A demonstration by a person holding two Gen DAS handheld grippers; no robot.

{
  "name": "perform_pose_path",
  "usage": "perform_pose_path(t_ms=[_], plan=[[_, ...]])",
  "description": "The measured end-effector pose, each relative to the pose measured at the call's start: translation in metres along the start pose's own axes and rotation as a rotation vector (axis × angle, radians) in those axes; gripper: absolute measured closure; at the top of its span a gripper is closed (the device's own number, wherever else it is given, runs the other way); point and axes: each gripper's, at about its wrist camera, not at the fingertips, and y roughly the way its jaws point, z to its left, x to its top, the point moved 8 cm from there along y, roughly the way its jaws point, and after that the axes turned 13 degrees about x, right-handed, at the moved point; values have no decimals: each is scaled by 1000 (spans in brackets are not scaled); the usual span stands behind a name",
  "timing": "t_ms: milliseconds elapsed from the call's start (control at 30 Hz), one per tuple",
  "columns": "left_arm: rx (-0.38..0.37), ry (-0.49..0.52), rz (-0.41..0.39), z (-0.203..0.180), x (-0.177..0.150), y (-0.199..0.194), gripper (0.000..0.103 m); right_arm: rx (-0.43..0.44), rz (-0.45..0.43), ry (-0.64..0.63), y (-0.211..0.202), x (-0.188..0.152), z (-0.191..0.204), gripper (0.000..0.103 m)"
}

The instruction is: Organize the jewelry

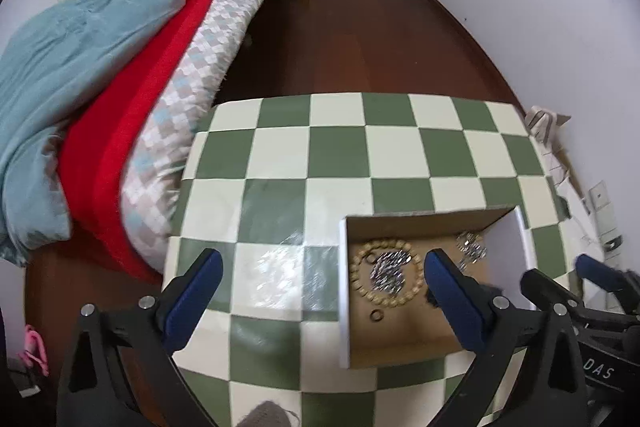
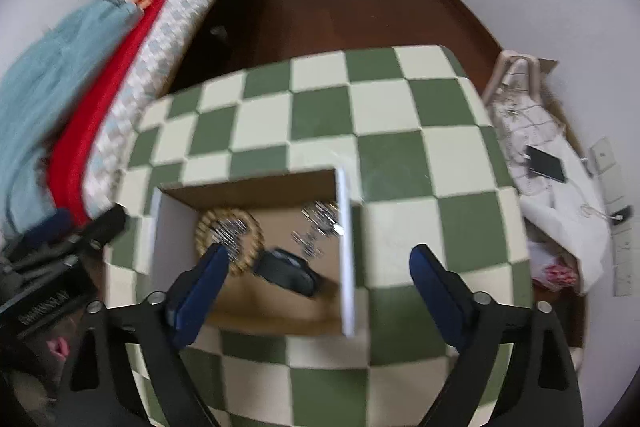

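Both pairs of blue-padded fingers stand spread wide with nothing between them: the left gripper (image 1: 322,291) hangs over the near left wall of the cardboard box (image 1: 344,291), and the right gripper (image 2: 316,287) hangs over the same box's right wall, one pad inside the box and the other outside it. All the jewelry seen lies inside that box, which sits on the green-and-cream checkered table (image 1: 280,155). A wooden bead bracelet (image 1: 386,277) rests on the box floor toward its left wall, with a heap of silvery chain (image 1: 390,273) piled within its ring; a second silvery tangle (image 1: 472,249) lies toward the far right corner of the box, and a small ring (image 1: 377,315) sits just nearer than the bracelet. A dark blurred object (image 2: 286,269) also lies in the box, and what it is cannot be told. Sorting likely begins with one piece, and the bracelet looks the easiest: come straight down, set one pad inside the ring and one outside, and pinch the beads only, so the chain heap is not dragged up. The chains look fine and tangled, so they should be lifted slowly, clear of the box walls.
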Motion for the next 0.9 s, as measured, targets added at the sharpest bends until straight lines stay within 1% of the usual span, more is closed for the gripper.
perform_pose_path(t_ms=[67,167,300,433,567,700,900], plan=[[11,1,-2,3,-8,-1,0,-53,20,-15,1,-10,-4,0],[29,6,6,6,-21,-3,0,-104,40,-31,-1,-25,-7,0],[41,3,6,9,-35,-10,0,-126,40,-30,-8,-37,-9,0],[21,-3,0,10,-48,-25,0,-128,25,-30,-23,-47,-5,0],[8,-11,-22,12,-61,-48,0,-138,-15,-36,-47,-61,-1,0],[33,-31,-79,23,-70,-80,0,-144,-61,-45,-74,-72,5,0],[25,-57,-160,38,-81,-130,0,-146,-155,-66,-129,-89,19,0]])
